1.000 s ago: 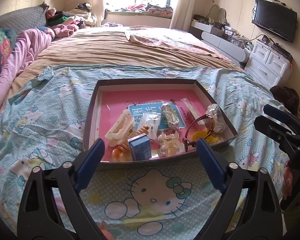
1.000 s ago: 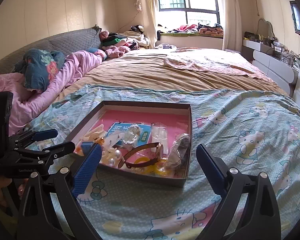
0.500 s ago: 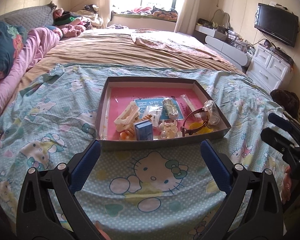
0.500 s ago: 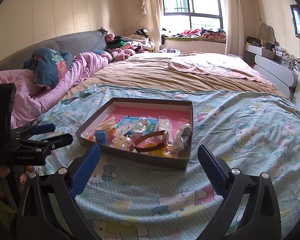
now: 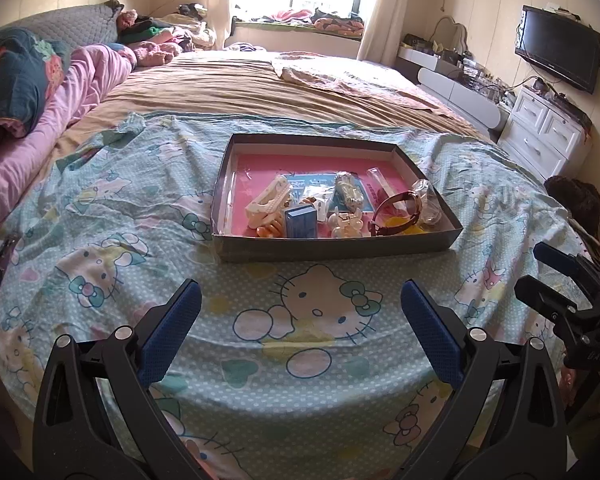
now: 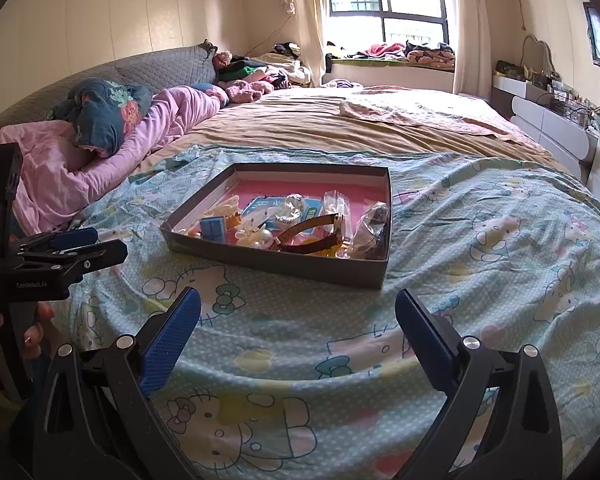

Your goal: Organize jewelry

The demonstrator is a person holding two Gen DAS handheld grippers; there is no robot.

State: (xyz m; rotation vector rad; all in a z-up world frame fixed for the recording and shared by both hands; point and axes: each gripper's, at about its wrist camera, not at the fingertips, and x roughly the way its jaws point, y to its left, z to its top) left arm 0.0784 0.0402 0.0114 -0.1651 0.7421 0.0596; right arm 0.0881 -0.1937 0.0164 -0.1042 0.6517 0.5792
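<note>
A shallow grey box with a pink floor (image 5: 260, 170) (image 6: 284, 264) lies on the Hello Kitty blanket. It holds a cream hair claw (image 5: 266, 200), a small blue box (image 5: 300, 220) (image 6: 213, 230), a brown watch (image 5: 396, 212) (image 6: 312, 234), clear bagged pieces (image 5: 424, 196) and a blue card (image 5: 312, 182). My left gripper (image 5: 300, 332) is open and empty, well short of the box. My right gripper (image 6: 298, 332) is open and empty, also short of the box. Each gripper shows at the edge of the other's view.
The blanket (image 5: 100, 240) covers the near end of a large bed. Pink bedding and a dark pillow (image 6: 100, 120) lie at the left. A white dresser (image 5: 540, 140) and a wall TV (image 5: 560, 52) stand at the right.
Both grippers have pulled back from the box, which now sits farther away and smaller in both views. Both stayed open and empty.
</note>
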